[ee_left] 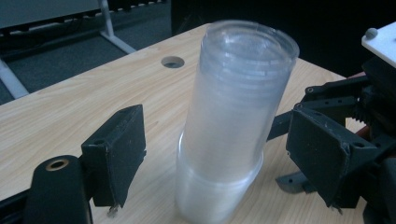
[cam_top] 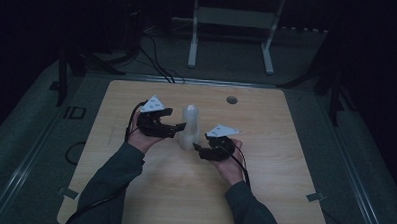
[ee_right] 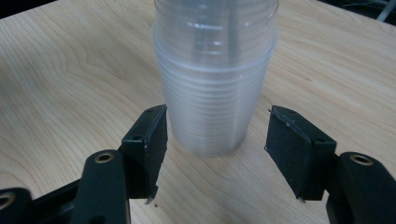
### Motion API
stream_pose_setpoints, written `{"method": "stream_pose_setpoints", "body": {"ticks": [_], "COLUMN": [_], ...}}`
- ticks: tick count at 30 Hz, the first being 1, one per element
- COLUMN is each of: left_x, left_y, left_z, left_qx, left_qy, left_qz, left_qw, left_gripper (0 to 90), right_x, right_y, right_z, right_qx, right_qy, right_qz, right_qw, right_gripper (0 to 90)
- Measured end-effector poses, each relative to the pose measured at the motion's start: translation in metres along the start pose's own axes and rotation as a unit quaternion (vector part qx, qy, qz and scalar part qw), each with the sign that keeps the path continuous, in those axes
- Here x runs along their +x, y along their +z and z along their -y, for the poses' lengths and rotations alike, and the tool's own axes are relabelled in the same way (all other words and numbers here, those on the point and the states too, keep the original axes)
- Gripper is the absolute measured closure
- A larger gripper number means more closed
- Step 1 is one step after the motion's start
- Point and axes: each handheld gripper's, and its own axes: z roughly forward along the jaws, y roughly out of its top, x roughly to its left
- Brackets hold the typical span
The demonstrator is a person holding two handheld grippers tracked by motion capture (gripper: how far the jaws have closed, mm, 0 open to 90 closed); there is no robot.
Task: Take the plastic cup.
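Standing on the wooden table [cam_top: 263, 194], a stack of clear plastic cups [cam_top: 190, 127] is flanked by both grippers. The left gripper [cam_top: 182, 126] is found released: in the left gripper view its two black jaws stand wide, one on either side of the stack [ee_left: 233, 126], and neither pad is seen pressing on the plastic. The right gripper [cam_top: 197, 150] is likewise noted as released; in the right gripper view its jaws are spread to either side of the lower part of the stack [ee_right: 215, 79], with a visible gap between each pad and the cup wall. Nothing is gripped by either tool.

The stack is made up of many nested cups of translucent, slightly frosted plastic, with closely spaced rims showing as fine rings down its side. In the left gripper view the upper body of cups is seen seated askew in the lowest cup, whose rim forms a wider collar near the base.

The long axis of the stack is recorded as roughly vertical, base on the table and open mouth upward. A slight lean is observed in the left gripper view, the top tilted toward the right gripper [ee_left: 336, 154] seen beyond it.

Relative to the round cable hole [cam_top: 231, 99] in the table, the stack is placed nearer the person and to the left, near the middle of the tabletop. The left gripper lies just beside the stack's middle, the right gripper just beside its base.
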Motion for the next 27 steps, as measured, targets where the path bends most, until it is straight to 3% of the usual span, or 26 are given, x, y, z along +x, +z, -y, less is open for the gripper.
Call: {"method": "stream_pose_setpoints", "body": {"ticks": [18,27], "left_x": [-0.008,-0.009], "left_y": [0.023,0.034], "left_z": [-0.017,-0.021], "left_qx": [0.006,0.004], "left_qy": [0.029,0.027], "left_qz": [0.016,0.015], "left_qw": [0.9994,0.9995], "left_gripper": [21.0,22.4], "right_x": [-0.002,-0.001], "right_y": [0.001,0.004], "right_z": [-0.009,-0.009], "right_qx": [-0.012,-0.014], "right_qy": [-0.005,-0.005], "right_qz": [-0.003,-0.007], "right_qw": [0.9999,0.9999], "right_gripper": [29.5,28.5]}}
